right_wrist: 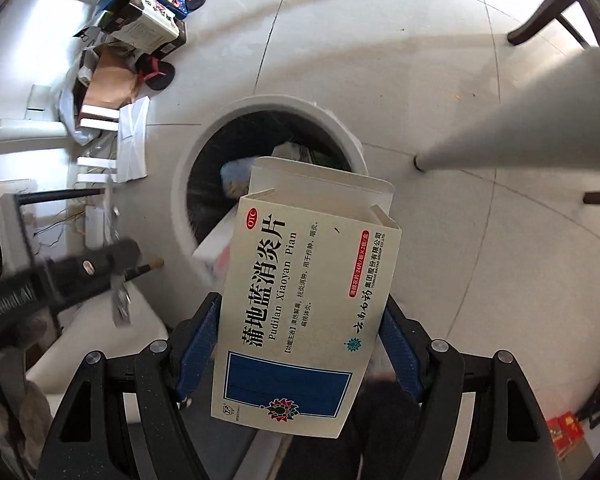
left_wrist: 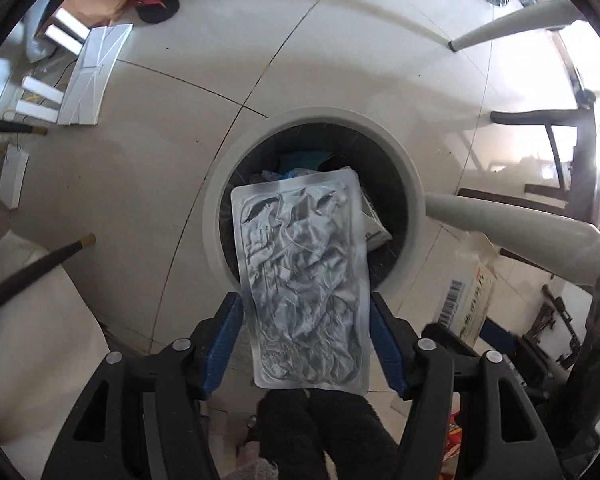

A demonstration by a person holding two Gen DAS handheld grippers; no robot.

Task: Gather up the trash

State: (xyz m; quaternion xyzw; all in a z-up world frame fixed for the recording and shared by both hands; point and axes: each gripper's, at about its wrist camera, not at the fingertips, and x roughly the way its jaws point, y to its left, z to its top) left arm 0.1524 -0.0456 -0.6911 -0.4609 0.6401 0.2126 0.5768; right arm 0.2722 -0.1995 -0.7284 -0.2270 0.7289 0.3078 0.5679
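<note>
In the left wrist view my left gripper [left_wrist: 305, 300] is shut on a crumpled silver blister pack [left_wrist: 302, 276], held by its edges over the round white trash bin [left_wrist: 216, 200], which has trash inside. In the right wrist view my right gripper [right_wrist: 302, 308] is shut on a cream medicine box [right_wrist: 300, 308] with an open top flap, held above the same white bin [right_wrist: 180, 200]. The left gripper shows blurred at the left of the right wrist view [right_wrist: 100, 268].
White table legs [left_wrist: 500, 220] [right_wrist: 520, 136] stand right of the bin. Dark chair legs [left_wrist: 32, 268], cardboard, white boxes [left_wrist: 88, 76] and slippers [right_wrist: 156, 72] lie at the left on the tiled floor. A cardboard box [left_wrist: 468, 292] sits at the right.
</note>
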